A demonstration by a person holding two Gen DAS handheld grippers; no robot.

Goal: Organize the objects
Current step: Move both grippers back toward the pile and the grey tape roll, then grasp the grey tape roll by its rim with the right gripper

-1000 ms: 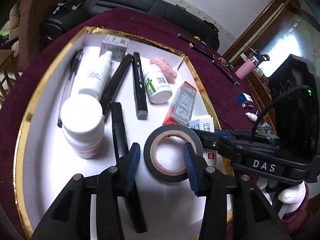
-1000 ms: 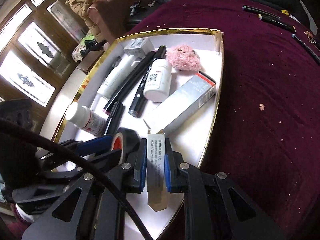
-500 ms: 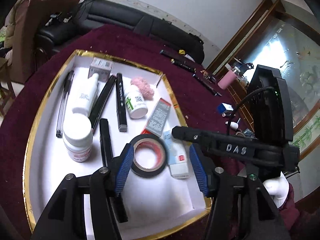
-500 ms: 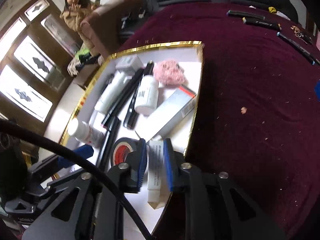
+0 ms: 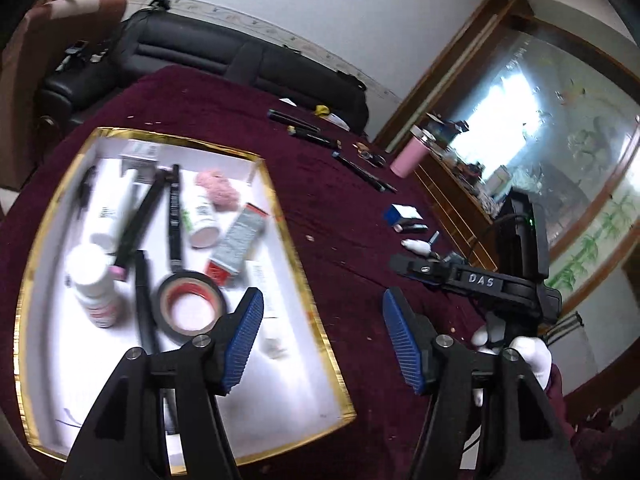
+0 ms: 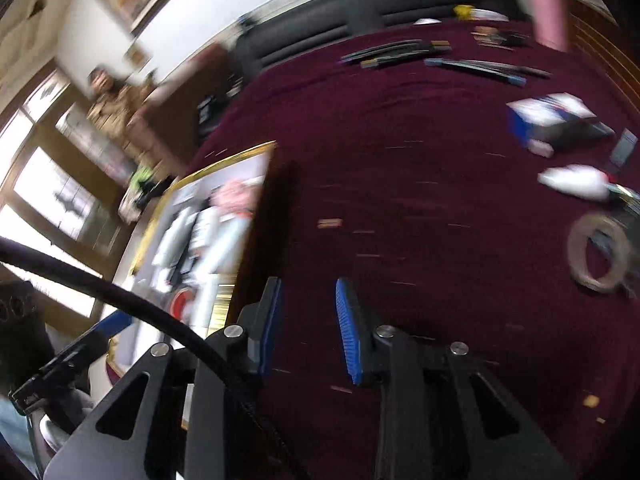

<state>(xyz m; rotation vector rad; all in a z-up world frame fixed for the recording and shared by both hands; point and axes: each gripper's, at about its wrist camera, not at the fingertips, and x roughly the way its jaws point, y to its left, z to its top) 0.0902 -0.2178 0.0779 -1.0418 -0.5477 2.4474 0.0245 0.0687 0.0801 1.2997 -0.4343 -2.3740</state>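
Black tape roll, red core, lies flat in gold-rimmed tray w/ bottles & markers, just left of your left gripper. Its jaws are opening, nothing btwn. Right gripper over maroon cloth, also opening, empty.

Maroon-clothed table: gold-rimmed tray, pens, blue box, tape roll.

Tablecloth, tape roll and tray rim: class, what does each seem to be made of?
Tablecloth: probably velvet-like fabric, matt dark red, lint specks clinging. Tape roll: likely glossy black plastic tape on a pale core. Tray rim: apparently gold foil over card, shiny and creased.
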